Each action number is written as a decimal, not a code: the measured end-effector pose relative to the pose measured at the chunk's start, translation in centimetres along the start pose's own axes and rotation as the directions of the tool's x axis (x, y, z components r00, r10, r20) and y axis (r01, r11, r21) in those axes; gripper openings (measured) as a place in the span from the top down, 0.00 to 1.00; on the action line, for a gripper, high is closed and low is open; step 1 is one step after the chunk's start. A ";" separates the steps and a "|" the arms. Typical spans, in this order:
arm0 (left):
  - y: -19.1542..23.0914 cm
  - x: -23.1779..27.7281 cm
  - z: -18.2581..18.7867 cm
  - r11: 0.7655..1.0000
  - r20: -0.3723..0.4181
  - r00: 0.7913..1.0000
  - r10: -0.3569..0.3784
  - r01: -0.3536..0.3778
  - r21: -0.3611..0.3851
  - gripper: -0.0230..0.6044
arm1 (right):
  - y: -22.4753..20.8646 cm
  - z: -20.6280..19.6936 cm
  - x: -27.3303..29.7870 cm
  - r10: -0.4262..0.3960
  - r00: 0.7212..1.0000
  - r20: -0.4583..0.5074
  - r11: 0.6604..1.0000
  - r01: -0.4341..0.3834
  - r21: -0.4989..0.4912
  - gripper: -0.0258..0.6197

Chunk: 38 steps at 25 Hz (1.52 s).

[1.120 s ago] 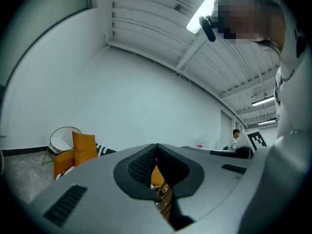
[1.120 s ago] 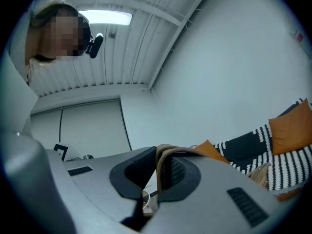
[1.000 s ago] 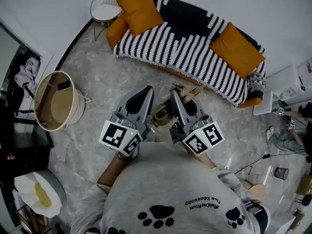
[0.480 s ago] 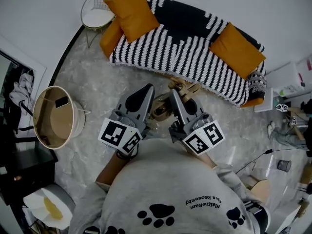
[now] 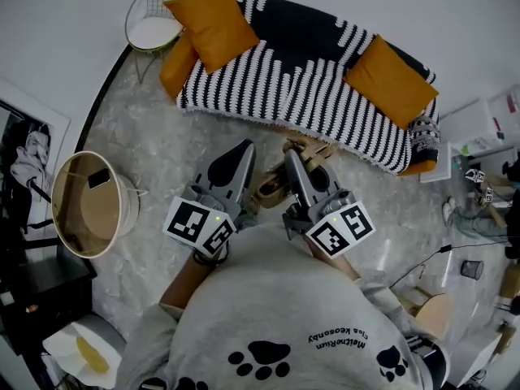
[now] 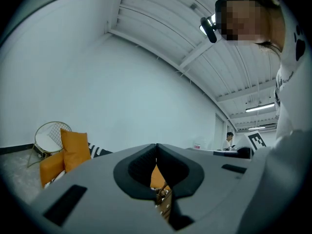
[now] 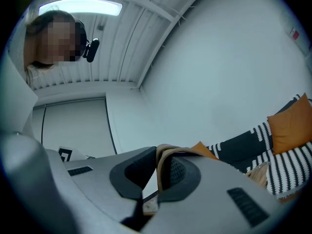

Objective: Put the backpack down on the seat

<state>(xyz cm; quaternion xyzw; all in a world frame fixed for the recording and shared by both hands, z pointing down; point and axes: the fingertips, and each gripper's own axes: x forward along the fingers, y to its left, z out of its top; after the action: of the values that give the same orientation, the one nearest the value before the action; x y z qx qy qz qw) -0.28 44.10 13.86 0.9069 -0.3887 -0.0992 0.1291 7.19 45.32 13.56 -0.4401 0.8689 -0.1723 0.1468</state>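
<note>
A tan backpack [image 5: 272, 187] hangs between my two grippers, above the marble-patterned floor in front of the sofa. My left gripper [image 5: 243, 148] is shut, and in the left gripper view [image 6: 156, 147] a brown piece of strap with a buckle [image 6: 163, 201] sits between its jaws. My right gripper [image 5: 291, 155] is shut on a tan strap [image 7: 159, 165] that loops over its tips. The seat is a sofa [image 5: 309, 80] under a black and white striped cover, a short way beyond both grippers. Most of the backpack is hidden behind the grippers.
Orange cushions [image 5: 215, 23] [image 5: 388, 80] lie at both ends of the sofa. A wire chair [image 5: 154, 27] stands at its left end. A round tan tub [image 5: 89, 205] is on the floor at left. Cables and small items [image 5: 471, 266] lie at right.
Both grippers, with the backpack between them, have come a little closer to the sofa. The tub has slid left and down in the view. Neither grip has changed.
</note>
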 end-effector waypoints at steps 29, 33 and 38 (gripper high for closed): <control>14.7 15.8 3.7 0.989 0.035 0.988 0.149 -0.149 0.006 0.93 | -13.4 3.8 19.3 0.123 0.989 -0.077 0.992 -0.120 0.048 0.90; 16.6 18.7 4.3 0.985 0.035 0.984 0.172 -0.173 0.009 0.93 | -15.8 5.1 22.2 0.144 0.987 -0.073 0.989 -0.140 0.056 0.90; 19.1 23.0 4.6 0.979 0.039 0.978 0.203 -0.203 0.011 0.93 | -19.5 6.2 26.0 0.172 0.981 -0.089 0.983 -0.166 0.074 0.90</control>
<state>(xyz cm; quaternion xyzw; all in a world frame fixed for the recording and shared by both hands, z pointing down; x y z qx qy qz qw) 1.05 13.85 13.60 0.8613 -0.4823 -0.0997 0.1246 8.88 12.28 13.71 -0.3510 0.9029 -0.2088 0.1341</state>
